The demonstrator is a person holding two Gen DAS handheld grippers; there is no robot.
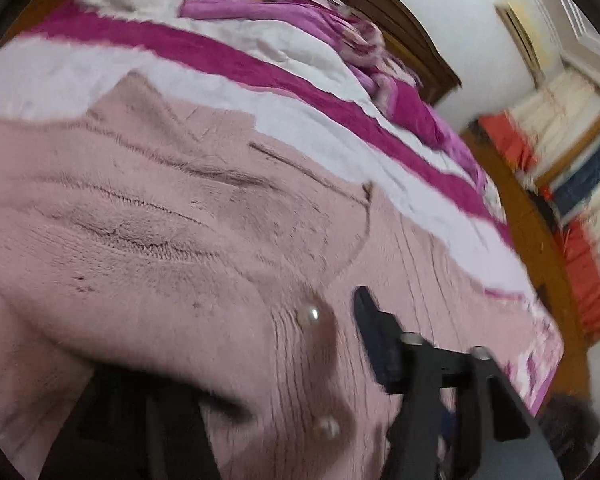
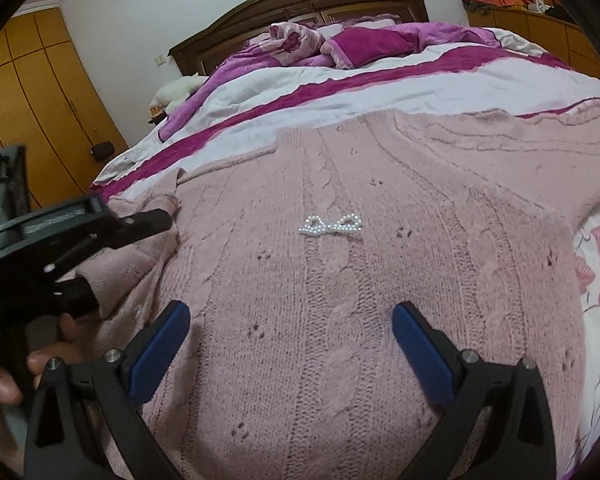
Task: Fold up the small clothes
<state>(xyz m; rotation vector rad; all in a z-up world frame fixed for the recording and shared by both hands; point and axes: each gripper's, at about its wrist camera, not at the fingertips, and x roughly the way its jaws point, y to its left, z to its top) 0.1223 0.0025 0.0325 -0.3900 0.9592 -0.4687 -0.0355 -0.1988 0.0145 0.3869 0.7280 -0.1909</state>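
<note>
Pink cable-knit sweater (image 2: 340, 280) spread front-up across the bed (image 2: 380, 88), pearl bow (image 2: 330, 225) at mid-chest, one sleeve (image 2: 500, 152) lying folded over the upper right of the body. Right gripper (image 2: 290, 344) hovering low over the lower chest, jaws wide apart, nothing between the blue pads (image 2: 160, 352), only knit beneath. Left gripper (image 2: 132, 248) at the sweater's left edge, jaws part-open around a bunched sleeve or side fold, the cloth lying between them but apparently not pinched; in the left wrist view one dark finger (image 1: 374, 336) over pink knit beside two pearl buttons (image 1: 309, 314), the other finger buried under the fabric. Step in hand, by the look of it: bringing the left sleeve inward over the body, midway through the fold. Next move likely calling for laying that sleeve flat across the chest, smoothing the bunching at the left edge, then taking the hem with both grippers for the fold upward.
</note>
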